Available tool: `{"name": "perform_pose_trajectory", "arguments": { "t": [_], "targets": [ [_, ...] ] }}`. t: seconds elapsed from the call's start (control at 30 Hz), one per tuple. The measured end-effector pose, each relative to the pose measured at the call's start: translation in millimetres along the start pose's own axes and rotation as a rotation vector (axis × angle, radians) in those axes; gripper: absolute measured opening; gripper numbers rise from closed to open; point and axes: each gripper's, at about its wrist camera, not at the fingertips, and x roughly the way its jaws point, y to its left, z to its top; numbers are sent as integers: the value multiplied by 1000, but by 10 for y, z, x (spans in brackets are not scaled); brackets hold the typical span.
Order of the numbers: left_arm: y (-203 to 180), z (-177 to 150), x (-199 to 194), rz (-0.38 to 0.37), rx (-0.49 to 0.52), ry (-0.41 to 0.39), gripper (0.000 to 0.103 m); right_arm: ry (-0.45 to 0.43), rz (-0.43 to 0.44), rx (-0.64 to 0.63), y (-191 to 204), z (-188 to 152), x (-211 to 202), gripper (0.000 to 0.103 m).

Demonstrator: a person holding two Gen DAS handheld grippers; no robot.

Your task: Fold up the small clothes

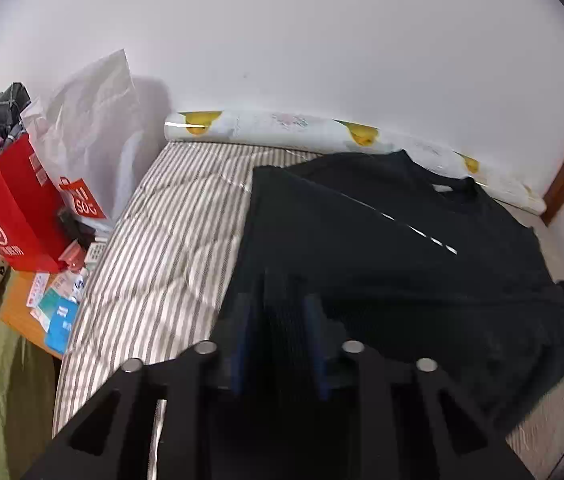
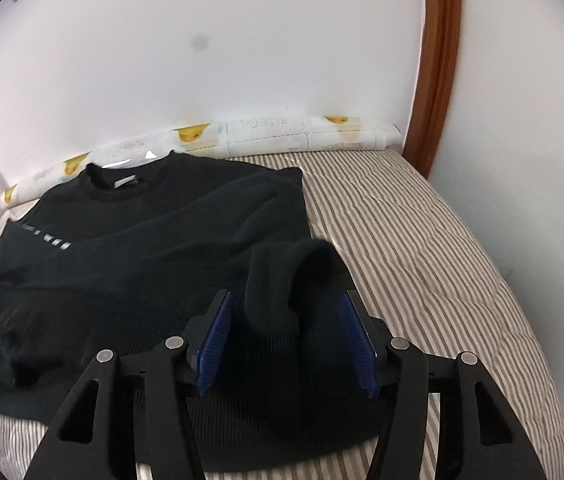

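A black long-sleeved sweater lies on the striped bed, collar toward the wall, both sleeves folded in across its body. It also shows in the right wrist view. My left gripper hovers low over the sweater's near left hem, blue pads apart, nothing between them. My right gripper is open over the near right hem. A sleeve cuff stands up between its blue pads, not pinched.
A striped mattress runs to the wall, with a rolled duck-print mat along it. A red bag, a white bag and loose packets crowd a side table at left. A brown door frame is at right.
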Motion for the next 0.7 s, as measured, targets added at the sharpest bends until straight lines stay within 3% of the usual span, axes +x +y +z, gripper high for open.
{"name": "perform_pose_trajectory", "arguments": {
  "t": [0.17, 0.3, 0.47, 0.53, 0.7],
  "targets": [
    [71, -254, -188, -93, -43, 38, 42, 18, 33, 10, -60, -254, -278, 56],
    [198, -540, -310, -119, -86, 58, 42, 40, 57, 0, -69, -467, -414, 56],
    [416, -905, -387, -173, -153, 92, 45, 83, 92, 14, -69, -734, -426, 56],
    [503, -991, -355, -177, -185, 106, 49, 105, 114, 29, -84, -823, -394, 56],
    [697, -1123, -216, -225, -282, 128, 50, 118, 107, 61, -173, -900, -333, 57]
  ]
}}
